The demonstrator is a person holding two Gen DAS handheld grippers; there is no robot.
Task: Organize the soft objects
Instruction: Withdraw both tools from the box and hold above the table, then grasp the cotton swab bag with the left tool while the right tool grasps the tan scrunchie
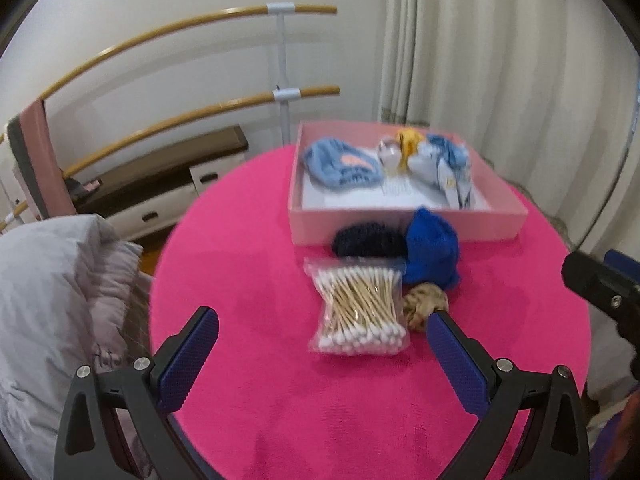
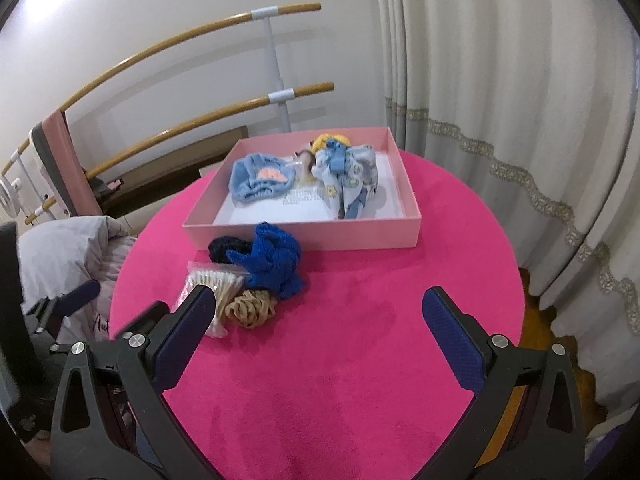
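A pink box (image 1: 400, 226) (image 2: 304, 236) stands at the far side of the round pink table (image 1: 280, 400) (image 2: 340, 360); it holds a light blue knit piece (image 1: 340, 166) (image 2: 260, 178), a patterned blue cloth (image 1: 444, 164) (image 2: 352, 172) and a yellow item (image 1: 408, 138) (image 2: 326, 140). In front of the box lie a bright blue knit (image 1: 430, 254) (image 2: 272, 260), a dark knit (image 1: 368, 242) (image 2: 220, 248), a bag of cotton swabs (image 1: 360, 308) (image 2: 216, 284) and a tan scrunchie (image 1: 422, 304) (image 2: 252, 308). My left gripper (image 1: 324, 330) is open and empty just short of the swabs. My right gripper (image 2: 318, 312) is open and empty, right of the scrunchie.
A grey padded jacket (image 1: 60, 300) (image 2: 68, 252) lies off the table's left edge. Wooden barre rails (image 1: 180, 32) (image 2: 180, 40) run along the back wall. Cream curtains (image 1: 500, 80) (image 2: 500, 100) hang at the right. The right gripper's body (image 1: 600, 288) shows at the left view's right edge.
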